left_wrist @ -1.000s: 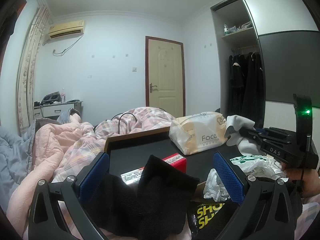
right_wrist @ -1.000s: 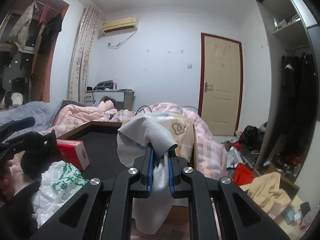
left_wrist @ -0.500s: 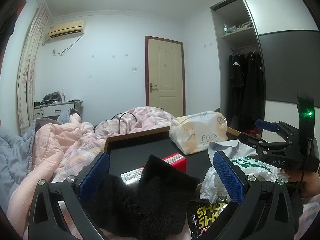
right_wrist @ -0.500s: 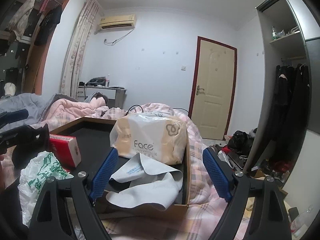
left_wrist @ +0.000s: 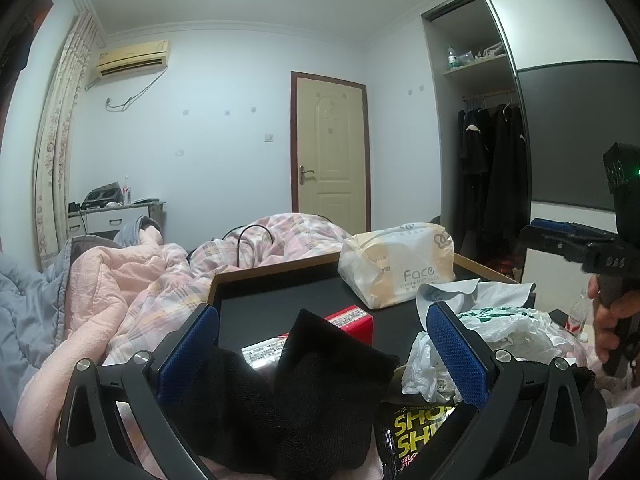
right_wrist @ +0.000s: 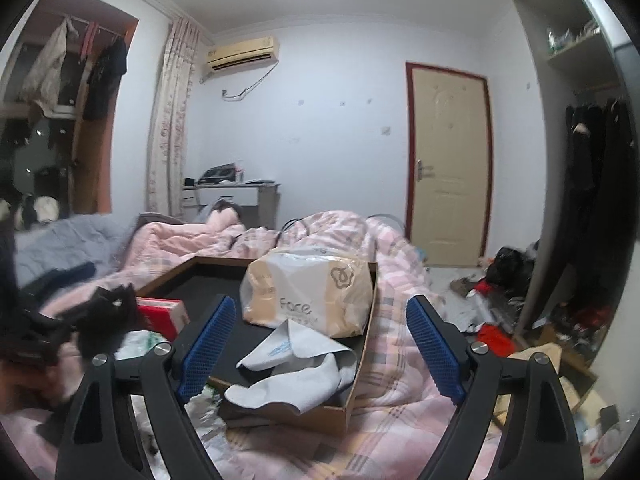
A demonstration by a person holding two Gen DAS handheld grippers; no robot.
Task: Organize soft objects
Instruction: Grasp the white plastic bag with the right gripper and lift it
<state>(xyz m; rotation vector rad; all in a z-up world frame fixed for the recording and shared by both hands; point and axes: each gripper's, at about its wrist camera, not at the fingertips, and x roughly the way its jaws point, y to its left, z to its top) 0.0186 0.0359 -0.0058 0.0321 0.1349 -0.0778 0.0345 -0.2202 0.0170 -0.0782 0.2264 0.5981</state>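
so the placing step looks about done: the grey sock point(right_wrist: 288, 364) lies crumpled at the near corner of the shallow black-lined tray point(right_wrist: 360, 364), just in front of the tissue pack point(right_wrist: 308, 292), and the right gripper point(right_wrist: 320, 344) has just been opening, its blue pads now wide with nothing pressed between them, the sock lying below and ahead of them. the left gripper point(left_wrist: 320, 354) is also spread wide and grips nothing, though the black sock point(left_wrist: 304, 392) lies loose on the bedding between its fingers, near a red box point(left_wrist: 348, 322) and a white plastic bag point(left_wrist: 500, 326). by my reading, the next move is that black sock: close the left pads on the bunched fabric, lift it over the tray's wooden rim, and set it beside the grey one.
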